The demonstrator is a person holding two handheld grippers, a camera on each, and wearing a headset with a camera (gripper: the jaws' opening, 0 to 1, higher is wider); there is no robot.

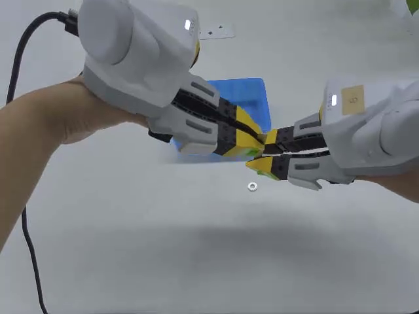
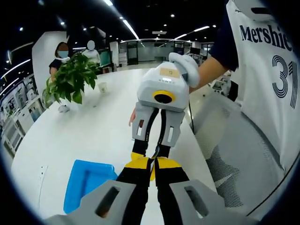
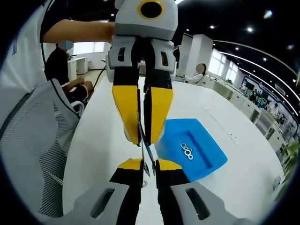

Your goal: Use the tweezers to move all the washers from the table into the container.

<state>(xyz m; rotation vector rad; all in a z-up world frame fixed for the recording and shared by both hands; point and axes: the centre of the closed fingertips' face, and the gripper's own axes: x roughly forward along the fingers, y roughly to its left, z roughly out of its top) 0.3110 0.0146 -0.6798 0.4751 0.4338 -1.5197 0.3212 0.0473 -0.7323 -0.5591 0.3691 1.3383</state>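
Observation:
My left gripper (image 1: 258, 145) and right gripper (image 1: 260, 165) meet tip to tip above the white table, just in front of the blue container (image 1: 252, 95). In the right gripper view, thin metal tweezers (image 3: 146, 157) run from between my right gripper's (image 3: 143, 165) yellow tips up into the left gripper's (image 3: 142, 136) yellow fingers. Both look shut on the tweezers. One washer (image 1: 253, 187) lies on the table just below the tips. Three washers (image 3: 186, 151) lie in the container (image 3: 213, 161). The left gripper view has its own tips (image 2: 150, 164) closed and the container (image 2: 89, 180) to the lower left.
A black cable (image 1: 26, 46) trails from the left gripper. A small metal plate (image 1: 216, 31) lies beyond the container. A potted plant (image 2: 70, 77) stands far down the table. A mesh chair (image 3: 37, 154) is beside the table edge.

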